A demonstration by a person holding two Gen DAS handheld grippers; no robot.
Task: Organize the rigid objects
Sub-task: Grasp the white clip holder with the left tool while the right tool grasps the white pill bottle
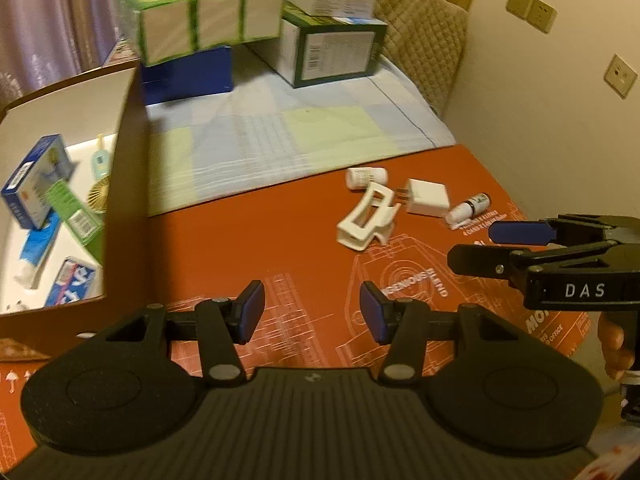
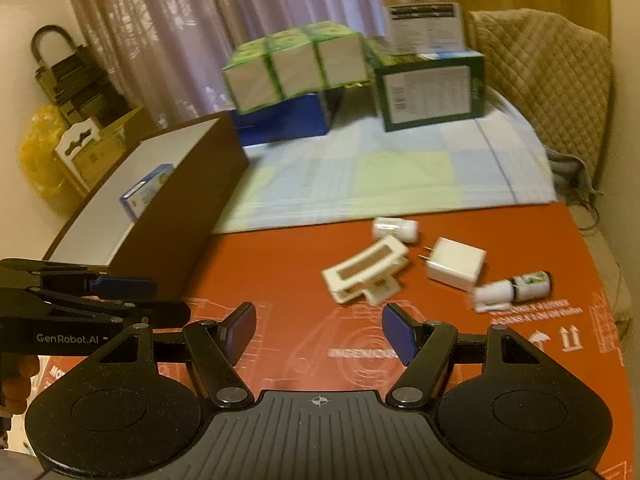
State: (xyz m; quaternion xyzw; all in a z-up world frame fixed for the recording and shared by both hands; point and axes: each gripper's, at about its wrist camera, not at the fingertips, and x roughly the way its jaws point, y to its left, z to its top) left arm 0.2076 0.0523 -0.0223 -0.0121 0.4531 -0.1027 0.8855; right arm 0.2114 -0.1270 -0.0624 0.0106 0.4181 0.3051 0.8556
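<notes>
On the orange mat (image 1: pixel 260 248) lie a white hair claw clip (image 1: pixel 368 218) (image 2: pixel 366 276), a white plug charger (image 1: pixel 427 197) (image 2: pixel 456 263), a small white bottle (image 1: pixel 366 177) (image 2: pixel 396 228) and a small dropper bottle with a white cap (image 1: pixel 468 209) (image 2: pixel 514 287). My left gripper (image 1: pixel 312 314) is open and empty, low over the mat, short of the clip. My right gripper (image 2: pixel 318 332) is open and empty, just short of the clip. Each gripper shows in the other's view: the right one (image 1: pixel 500 246) and the left one (image 2: pixel 164 300).
An open brown box (image 1: pixel 120 184) (image 2: pixel 180 208) on the left holds toothpaste, small cartons and a comb. Green and blue cartons (image 1: pixel 200 24) stand on a checked cloth (image 1: pixel 280 140) at the back. A quilted chair back (image 2: pixel 540 76) is at the right.
</notes>
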